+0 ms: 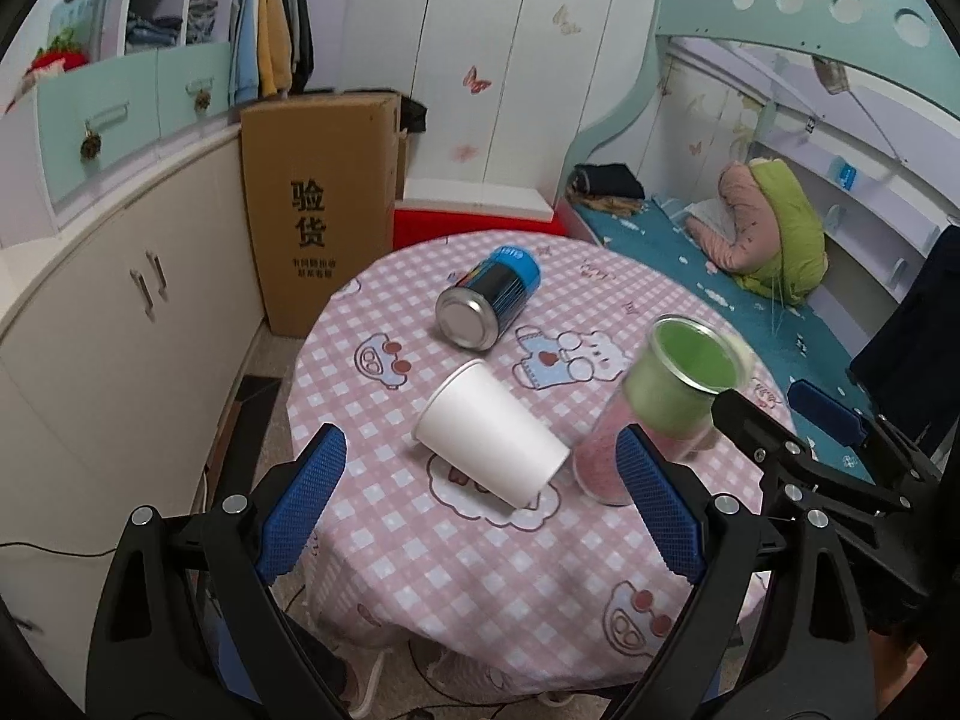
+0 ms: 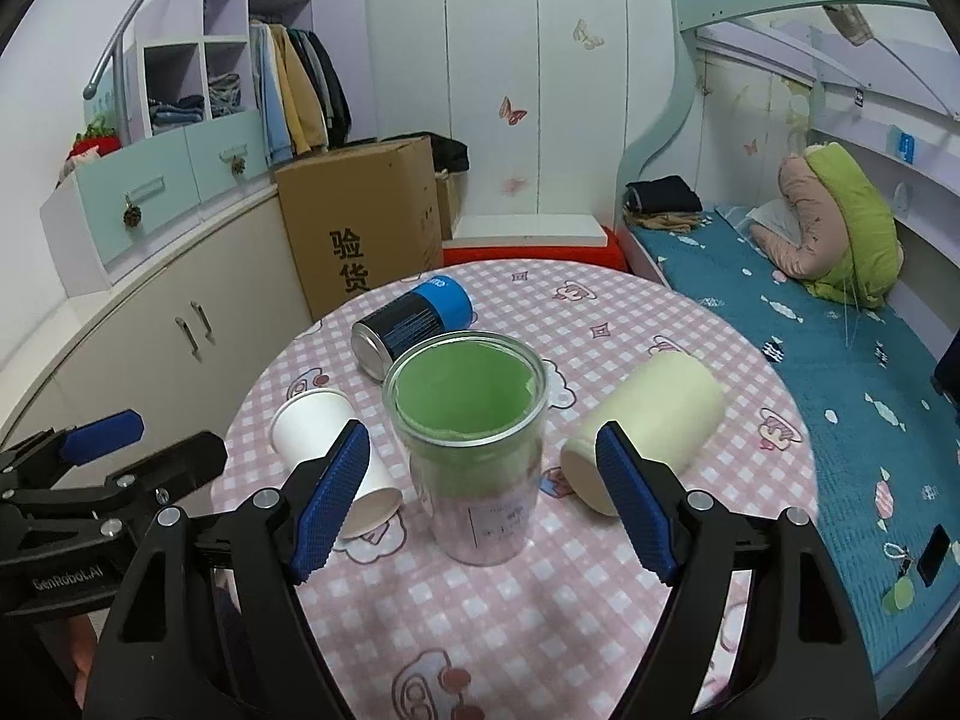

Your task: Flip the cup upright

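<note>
The clear cup (image 2: pixel 474 450), green-lined up top and pinkish toward its base, stood upright on the table (image 2: pixel 600 600), mouth up, between your right gripper's (image 2: pixel 480 504) blue pads (image 2: pixel 333 504). Those jaws were spread wide; neither pad touched the cup wall. From the left wrist the cup (image 1: pixel 660 408) looked blurred and tilted, so its exact lean there can't be told.

Just left of it, a white paper cup (image 1: pixel 489 438) lay on its side, mouth toward you, its rim near the clear cup's base. Behind both, a blue-and-black can (image 1: pixel 489 300) lay on its side, metal end facing you, apart from the paper cup. Right of the clear cup, a cream tumbler (image 2: pixel 648 426) lay on its side, close to your right pad.

Your left gripper (image 1: pixel 480 510) hung over the table's near edge, jaws wide, holding nothing, the paper cup framed between its pads. The pink checked cloth (image 1: pixel 450 570) covered the round table. A cardboard box (image 1: pixel 318 210) stood on the floor beyond; a bed (image 2: pixel 840 372) ran along the right.
</note>
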A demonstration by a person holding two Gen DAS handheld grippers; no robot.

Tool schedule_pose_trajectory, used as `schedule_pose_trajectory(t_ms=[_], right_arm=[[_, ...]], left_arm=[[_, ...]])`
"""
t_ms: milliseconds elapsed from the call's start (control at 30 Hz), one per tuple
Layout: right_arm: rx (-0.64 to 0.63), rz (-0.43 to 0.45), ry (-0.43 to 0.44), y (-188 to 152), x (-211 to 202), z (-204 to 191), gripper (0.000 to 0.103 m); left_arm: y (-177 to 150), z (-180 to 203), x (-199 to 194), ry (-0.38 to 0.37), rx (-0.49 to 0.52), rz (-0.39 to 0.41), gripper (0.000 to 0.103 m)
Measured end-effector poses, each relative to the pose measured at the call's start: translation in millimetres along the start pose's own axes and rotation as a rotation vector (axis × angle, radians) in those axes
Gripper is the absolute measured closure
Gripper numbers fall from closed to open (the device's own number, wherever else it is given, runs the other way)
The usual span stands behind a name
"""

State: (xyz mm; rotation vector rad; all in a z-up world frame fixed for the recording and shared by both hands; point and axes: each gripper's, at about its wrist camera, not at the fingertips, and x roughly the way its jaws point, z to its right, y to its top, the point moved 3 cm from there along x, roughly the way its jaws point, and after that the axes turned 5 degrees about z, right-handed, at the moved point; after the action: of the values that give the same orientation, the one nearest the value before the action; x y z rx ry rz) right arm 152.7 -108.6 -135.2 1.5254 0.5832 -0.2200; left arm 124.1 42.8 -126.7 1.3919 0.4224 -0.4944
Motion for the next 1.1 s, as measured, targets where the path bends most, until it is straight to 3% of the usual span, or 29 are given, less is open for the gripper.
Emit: schedule_pose_trajectory(t_ms=[67,100,133,733,1100], right_arm=[[0.003,0.017,-0.002,-0.3,-13.0,1.4,0.028],[0.005,0.027,-0.007,-0.3,-21.3,2.7,0.019],[0.006,0.041,-0.024,-0.2,-30.2,4.8,0.017],[0.016,0.279,-0.013,4.4,-167.2,9.1,0.017],[-0.007,0.380,-0.017,5.6,-216.5,5.3,0.017]], left_arm=[[1.0,4.7,-11.7,-0.001,0.009,0.024,0.011],[1.5,7.5,-19.5,0.002,0.014,0.041,0.010],[2.0,9.8,-27.7,0.009,0.021,0.059,0.010],[2.8,47.6,-141.3,0.047,0.099,0.309,0.007],[-0.5,61.0,-180.6,0.055,0.122,0.427,0.006]])
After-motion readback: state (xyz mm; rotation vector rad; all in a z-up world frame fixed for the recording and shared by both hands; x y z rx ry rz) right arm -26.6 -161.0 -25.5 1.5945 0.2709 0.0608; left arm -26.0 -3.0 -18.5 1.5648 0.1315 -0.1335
